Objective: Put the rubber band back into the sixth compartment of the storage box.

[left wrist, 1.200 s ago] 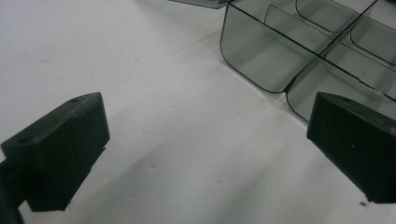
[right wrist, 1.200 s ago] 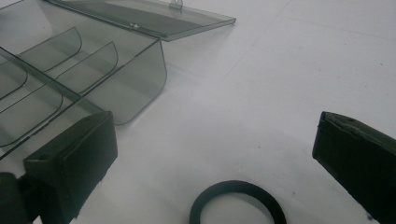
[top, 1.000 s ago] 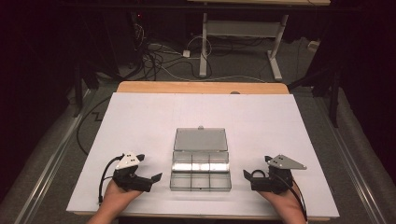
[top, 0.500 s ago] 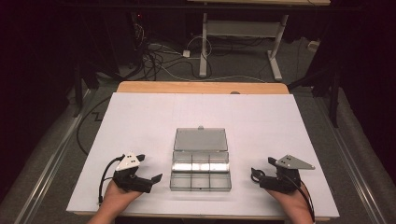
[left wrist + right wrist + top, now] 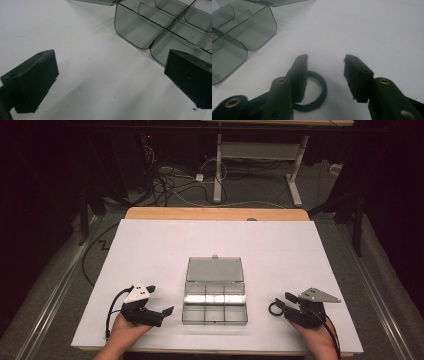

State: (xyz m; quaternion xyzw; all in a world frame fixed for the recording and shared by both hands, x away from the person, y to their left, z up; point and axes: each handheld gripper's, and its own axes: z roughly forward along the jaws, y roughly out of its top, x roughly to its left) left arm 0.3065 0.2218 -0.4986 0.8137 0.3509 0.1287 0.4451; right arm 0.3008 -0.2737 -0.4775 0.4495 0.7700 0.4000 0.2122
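Black ring (image 5: 312, 92) under open right hand-held gripper (image 5: 325, 75)

Bare table (image 5: 150, 245) all round; open box (image 5: 215, 295) sits between 2 grippers, black ring (image 5: 275, 308) just beside right gripper (image 5: 283, 302).

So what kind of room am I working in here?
Probably a lab or recording workshop, not a home: a white-covered table under bright light in a dark room, loose cables on the floor behind it, and a bare desk frame beyond.
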